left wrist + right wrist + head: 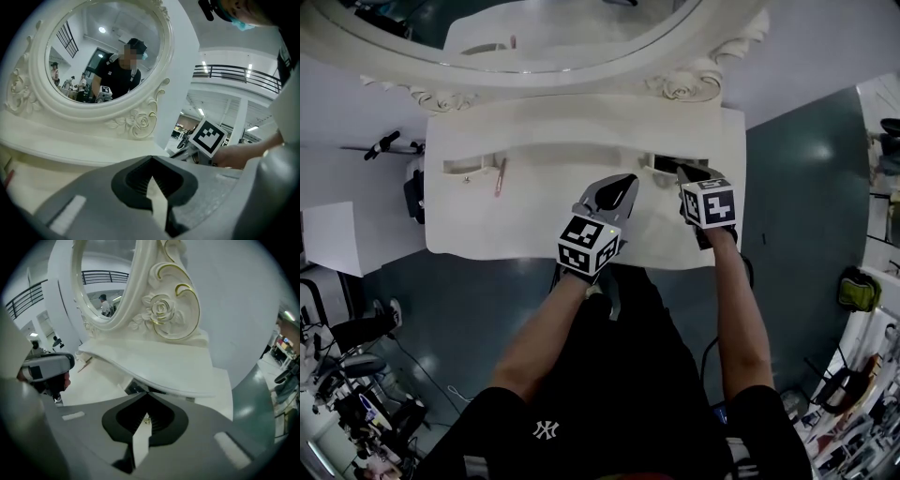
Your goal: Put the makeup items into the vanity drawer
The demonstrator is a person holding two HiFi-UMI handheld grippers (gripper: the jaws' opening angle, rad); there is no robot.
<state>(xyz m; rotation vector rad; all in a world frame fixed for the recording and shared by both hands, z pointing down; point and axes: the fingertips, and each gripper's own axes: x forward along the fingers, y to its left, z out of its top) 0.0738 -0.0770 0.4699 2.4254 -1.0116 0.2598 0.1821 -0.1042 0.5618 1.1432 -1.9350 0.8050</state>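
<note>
The right drawer in the vanity bench shows a dark gap. The right hand-held gripper, jaws together at the drawer's front, may slip when pulling. The left hand-held gripper is closed and empty. The pink makeup stick lies well to the left on the bench and could roll.

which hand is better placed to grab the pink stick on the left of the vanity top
Likely left: the left hand-held gripper, jaws together, hovers centrally, nearer the pink stick; the right hand-held gripper sits shut at the far-right dark gap.
</note>
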